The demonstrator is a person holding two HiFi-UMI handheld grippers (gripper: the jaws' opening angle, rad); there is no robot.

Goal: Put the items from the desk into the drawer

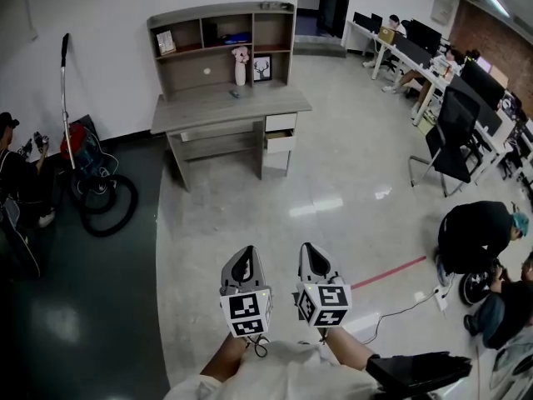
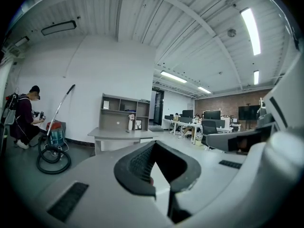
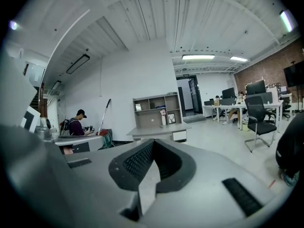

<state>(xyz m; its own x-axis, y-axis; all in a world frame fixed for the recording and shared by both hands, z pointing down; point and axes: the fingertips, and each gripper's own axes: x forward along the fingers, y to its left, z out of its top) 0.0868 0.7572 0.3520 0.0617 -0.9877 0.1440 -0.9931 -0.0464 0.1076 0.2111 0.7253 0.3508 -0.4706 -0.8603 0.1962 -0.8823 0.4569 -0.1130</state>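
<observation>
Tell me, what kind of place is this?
Most likely an open-plan office: rows of work tables with monitors, a black office chair, and a grey desk with a shelf unit.

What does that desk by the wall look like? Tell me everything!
The desk stands on the shiny floor against the white wall. It looks like grey wood, with a shelf unit on top. A white vase, a picture frame and a small dark thing sit on it. A drawer at its right stands partly open.
</observation>
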